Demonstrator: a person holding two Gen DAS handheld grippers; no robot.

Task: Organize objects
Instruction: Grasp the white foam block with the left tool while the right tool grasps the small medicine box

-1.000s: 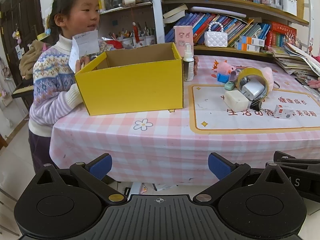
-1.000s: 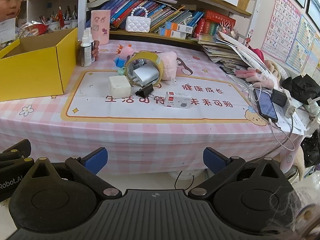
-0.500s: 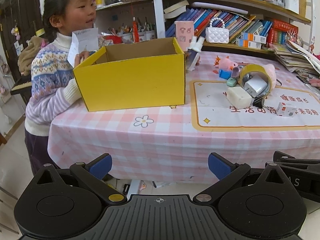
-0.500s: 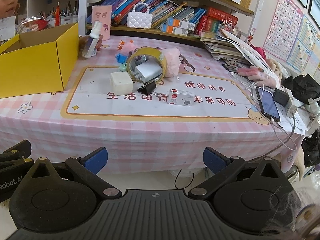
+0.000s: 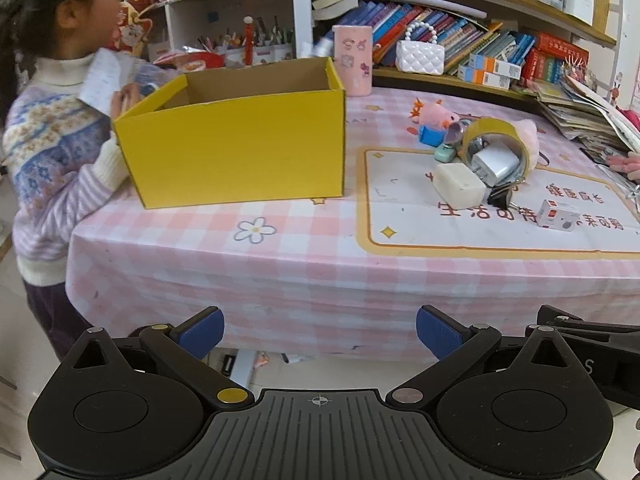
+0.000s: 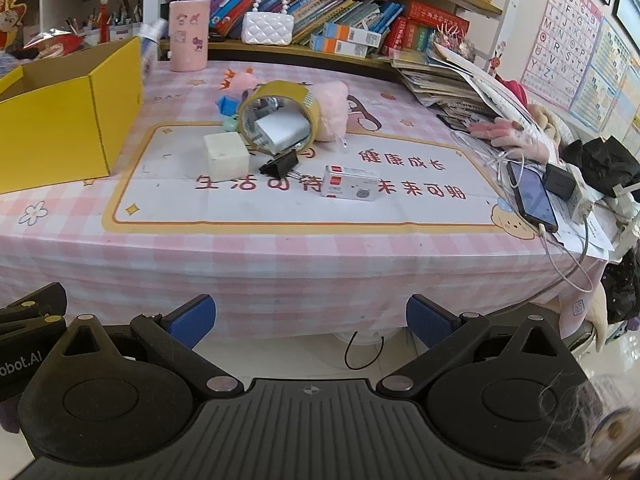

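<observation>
— What lay ahead of the left gripper (image 5: 320,334), starting from its left?

— Its blue-padded fingers stood wide apart with nothing between them, held off the near edge of the table (image 5: 304,288). Far to its left a child in a patterned sweater (image 5: 52,160) stood at the table's end, holding a paper (image 5: 102,80) close to the yellow box (image 5: 240,148). The box sat ahead and slightly left, open at the top; what lay inside could not be seen. Behind its far right corner stood a pink cup (image 5: 353,61).

— And ahead to the right?

— A cluster on the printed mat (image 5: 400,216): a pink plush pig (image 5: 434,114), a roll of yellow tape (image 5: 496,146) on its edge with a white charger (image 5: 494,166) lying through its hole, a white block (image 5: 458,189) just in front of it, a black binder clip (image 5: 502,197) touching the block's right side, then a small white carton (image 5: 558,215) set apart.

— The right gripper (image 6: 311,318)?

— Equally wide open and empty, also short of the table edge. From it the box was far left, the tape cluster ahead-left, the carton nearly straight ahead. To its right a phone (image 6: 532,196) lay on its cable beside a white power strip (image 6: 578,196), with a pink glove (image 6: 508,138) and stacked papers (image 6: 440,80) beyond. Nothing stood between either gripper and the cluster but the bare front of the tablecloth.
</observation>
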